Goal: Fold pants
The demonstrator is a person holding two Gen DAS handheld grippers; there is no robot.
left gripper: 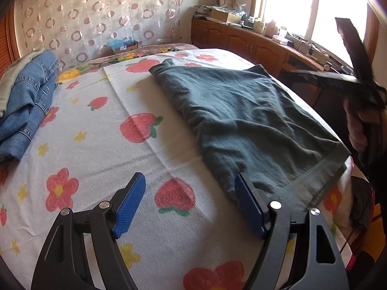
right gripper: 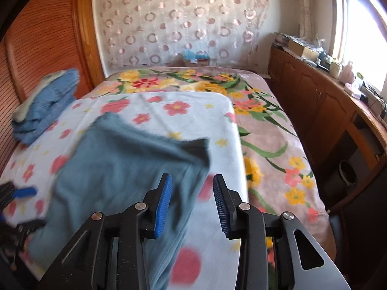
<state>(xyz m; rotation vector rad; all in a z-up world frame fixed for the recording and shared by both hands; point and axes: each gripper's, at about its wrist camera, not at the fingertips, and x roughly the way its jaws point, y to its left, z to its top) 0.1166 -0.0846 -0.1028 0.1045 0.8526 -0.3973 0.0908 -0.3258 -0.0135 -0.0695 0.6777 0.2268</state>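
Note:
Dark teal pants (left gripper: 246,120) lie folded flat on a white strawberry-print sheet (left gripper: 96,125); they also show blurred in the right wrist view (right gripper: 116,169). My left gripper (left gripper: 191,205) is open and empty, its right finger at the pants' near edge. My right gripper (right gripper: 192,203) is open and empty, above the pants' near right edge. The right gripper and the hand holding it show at the right edge of the left wrist view (left gripper: 362,89). The left gripper's blue pad shows at the left in the right wrist view (right gripper: 24,192).
A pile of blue jeans (left gripper: 26,101) lies at the sheet's far left, also in the right wrist view (right gripper: 46,104). A floral blanket (right gripper: 266,130) covers the bed on the right. A wooden cabinet (right gripper: 321,101) with clutter runs under the window. A wooden headboard (right gripper: 43,48) stands on the left.

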